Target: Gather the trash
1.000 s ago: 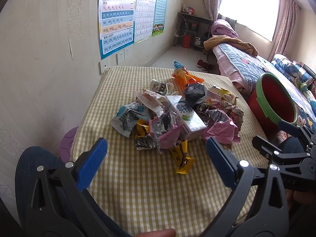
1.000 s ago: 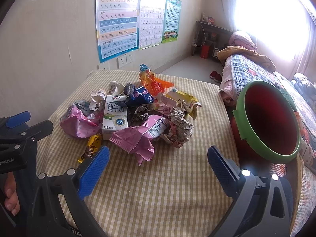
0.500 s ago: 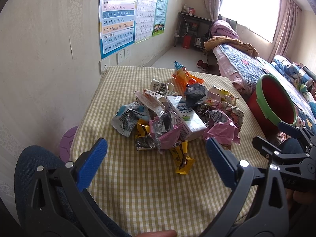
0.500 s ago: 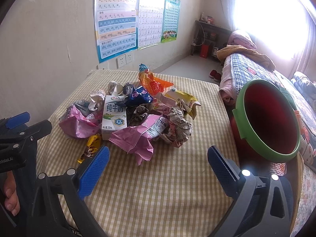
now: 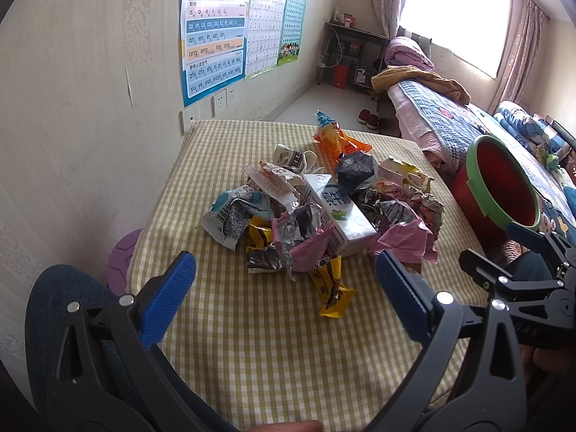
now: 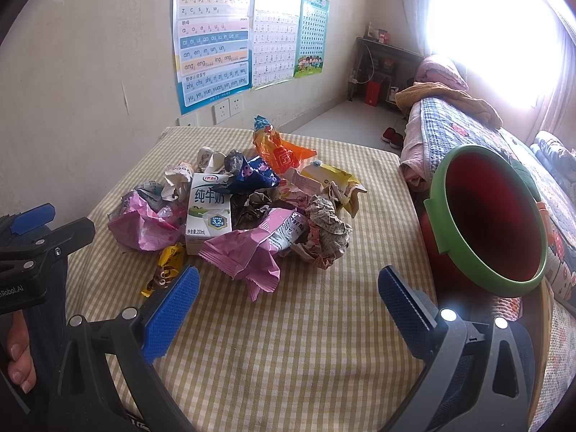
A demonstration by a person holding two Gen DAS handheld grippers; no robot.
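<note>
Trash pile is sitting mid-counter on the yellow-checked cloth of the counter, all pieces bunched around the milk carton. Milk carton is lying flat on its back, long axis running from the near edge toward the wall, top end pointing at the wall; printed front facing up, reading 纯牛奶, "3.2g" and 净含量:200mL, with a small red-green logo at the top, too small to read. In the left wrist view the same milk carton is angling away toward the left.

Pink wrapper is lying just right of the carton's base, crumpled, its torn end pointing at the near edge. Second pink wrapper is touching the carton's left side. Yellow snack wrapper is lying near the carton's lower left corner, long axis pointing toward the near edge. Orange bag is sitting beyond the carton, standing up crumpled. Dark blue wrapper is resting against the carton's top right. Grey crumpled paper ball is sitting right of the carton, past the pink wrapper.

Red bucket with green rim is standing well right of the carton, off the counter's edge, mouth tilting toward the camera.

Left gripper is spread wide, empty, hovering short of the pile. Right gripper is likewise wide apart, holding nothing.

Wall poster behind the carton is reading 汉语拼音字母表, with rows "b p m f d t", "zhi chi shi ri zi ci si".
</note>
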